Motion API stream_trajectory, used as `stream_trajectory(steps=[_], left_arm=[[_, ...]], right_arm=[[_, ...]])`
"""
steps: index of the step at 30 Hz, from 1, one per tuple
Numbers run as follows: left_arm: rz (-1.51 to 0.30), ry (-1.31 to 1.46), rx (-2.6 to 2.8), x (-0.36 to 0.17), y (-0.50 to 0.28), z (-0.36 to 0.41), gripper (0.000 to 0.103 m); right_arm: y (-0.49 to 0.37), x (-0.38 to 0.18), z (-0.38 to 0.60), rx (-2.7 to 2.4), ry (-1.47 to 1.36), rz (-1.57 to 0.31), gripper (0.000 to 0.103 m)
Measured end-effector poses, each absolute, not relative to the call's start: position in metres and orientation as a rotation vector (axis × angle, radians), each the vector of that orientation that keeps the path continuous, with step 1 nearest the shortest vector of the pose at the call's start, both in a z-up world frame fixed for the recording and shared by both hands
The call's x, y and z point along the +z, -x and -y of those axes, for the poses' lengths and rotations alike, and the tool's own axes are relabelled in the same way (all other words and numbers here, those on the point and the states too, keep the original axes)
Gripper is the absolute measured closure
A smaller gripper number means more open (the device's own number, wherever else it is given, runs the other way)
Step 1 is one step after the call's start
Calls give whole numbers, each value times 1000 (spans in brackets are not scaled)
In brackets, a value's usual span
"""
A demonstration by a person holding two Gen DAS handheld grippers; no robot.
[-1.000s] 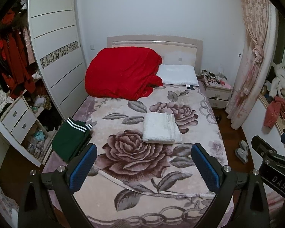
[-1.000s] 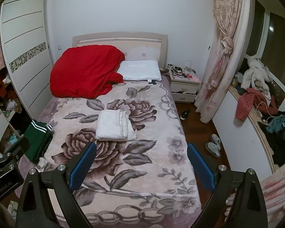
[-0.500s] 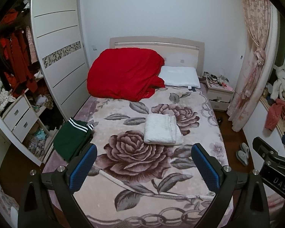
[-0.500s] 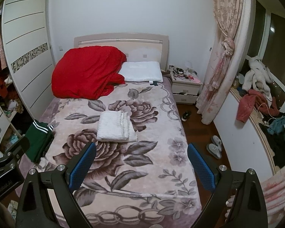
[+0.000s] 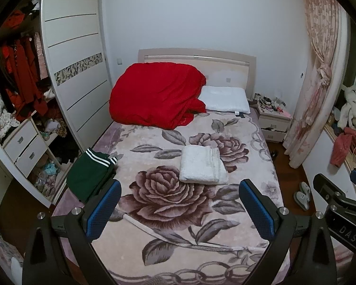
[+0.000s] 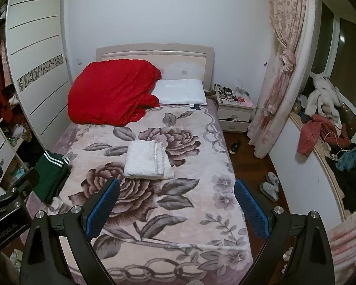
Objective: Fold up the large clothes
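Left tool (image 5: 179, 203), right tool (image 6: 176, 201): spread wide, empty. White folded garment (image 5: 203, 165): bed (image 5: 261, 147) centre. Green garment (image 5: 89, 174): left edge.

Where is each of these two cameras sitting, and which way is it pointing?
Left wrist view: sits on the left gripper, looking along its open fingers from the foot of the bed toward the headboard; the right gripper pokes in at the right edge.
Right wrist view: sits on the right gripper, same direction, fingers open; the left gripper shows at the left edge.
Shared: white folded towel, green garment, red quilt.
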State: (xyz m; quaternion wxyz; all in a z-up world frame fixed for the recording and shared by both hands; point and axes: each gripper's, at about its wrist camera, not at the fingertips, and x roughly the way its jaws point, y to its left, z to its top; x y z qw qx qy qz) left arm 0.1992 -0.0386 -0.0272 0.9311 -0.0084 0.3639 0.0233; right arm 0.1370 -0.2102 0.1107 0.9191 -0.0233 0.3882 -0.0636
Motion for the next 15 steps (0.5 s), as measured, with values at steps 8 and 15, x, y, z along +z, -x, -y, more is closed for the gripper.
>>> stream_trajectory(steps=[8,15], left_arm=[[-738,19,48,-22,-200,39,2],[-738,18,50,-23,-199,40,2]], right_arm=[[-138,111,199,-125,42,-791,5],[-127,107,194,-133,32,-786,5]])
